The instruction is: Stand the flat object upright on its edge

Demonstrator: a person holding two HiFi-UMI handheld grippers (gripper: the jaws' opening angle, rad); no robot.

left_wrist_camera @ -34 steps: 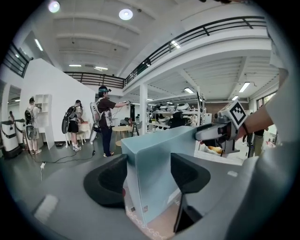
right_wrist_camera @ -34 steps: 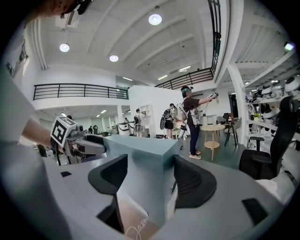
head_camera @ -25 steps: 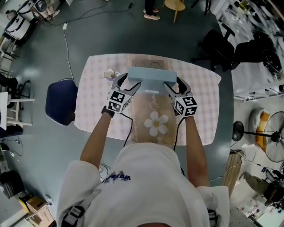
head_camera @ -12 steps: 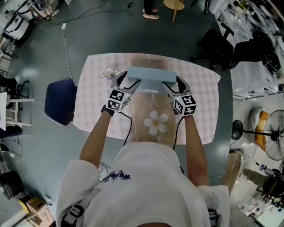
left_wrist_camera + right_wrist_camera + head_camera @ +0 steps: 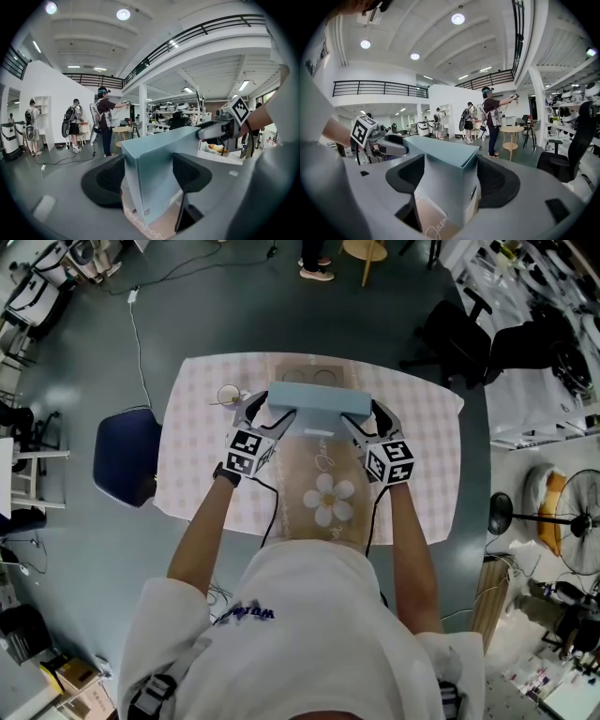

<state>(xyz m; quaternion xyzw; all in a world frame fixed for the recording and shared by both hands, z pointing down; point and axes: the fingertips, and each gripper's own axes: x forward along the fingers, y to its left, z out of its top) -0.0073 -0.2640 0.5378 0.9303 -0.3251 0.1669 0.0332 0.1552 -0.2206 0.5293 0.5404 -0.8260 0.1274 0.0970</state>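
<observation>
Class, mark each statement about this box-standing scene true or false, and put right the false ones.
1. The light blue box stands upright on its edge on the table. True.
2. Both hand-held grippers are at the same end of the box. False: the left hand-held gripper is at one end and the right hand-held gripper at the other.
3. A white flower print shows below the box in the head view. True.
4. Nothing stands between the right hand-held gripper's jaws. False: the end of the box is between them, and they have just been opening.
5. The dark blue chair sits at the table's right in the head view. False: it is at the left.
</observation>
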